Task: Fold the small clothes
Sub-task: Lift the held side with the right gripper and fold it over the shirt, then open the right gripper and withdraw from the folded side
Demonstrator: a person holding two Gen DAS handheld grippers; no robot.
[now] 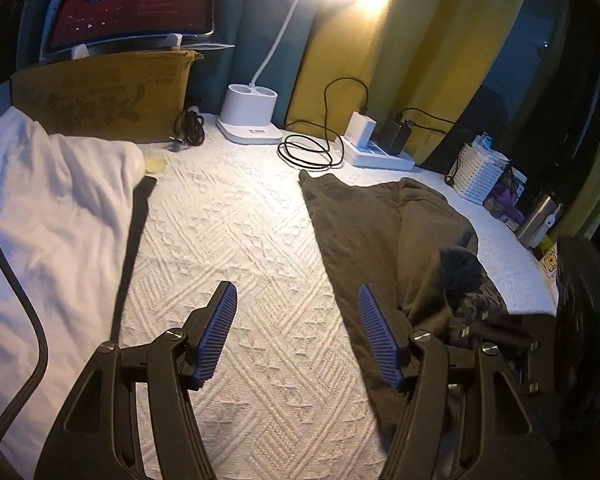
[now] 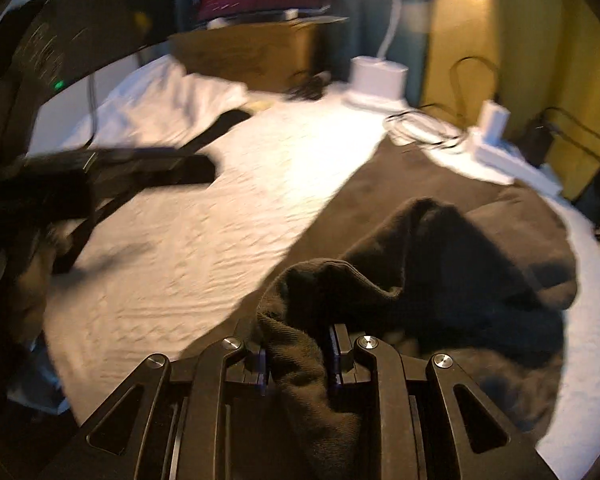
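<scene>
Right now, a dark brown piece of clothing [image 1: 364,232] is spread out on the white bumpy bedspread [image 1: 236,240]. It lies on the right side of the bed, with its far edge near the white power strip [image 1: 376,154] and the coiled black cable [image 1: 308,152].

One bunched-up part of the clothing is pinched by the right gripper [image 2: 298,354]. The cloth is squeezed between its two pads and is pulled up off the bed into a dark hump. The rest of the clothing is left lying flat further out. This picture is blurred, so small folds cannot be made out.

The left gripper [image 1: 298,332] is held over the bedspread with its jaws spread wide. Nothing is held between its blue ribbed pads [image 1: 220,332]. The right pad is seen just beside the near left edge of the clothing; whether it is touched cannot be told.

A white pillow [image 1: 52,200] is laid on the left side of the bed. Behind it a brown cardboard box [image 1: 100,100] is stood, with a screen [image 1: 132,4] glowing red on top. A white lamp base [image 1: 250,114] is set at the back of the bed, and a very bright light is shone from above it. A white basket [image 1: 478,172] and a metal cup [image 1: 538,216] are placed far to the right.
</scene>
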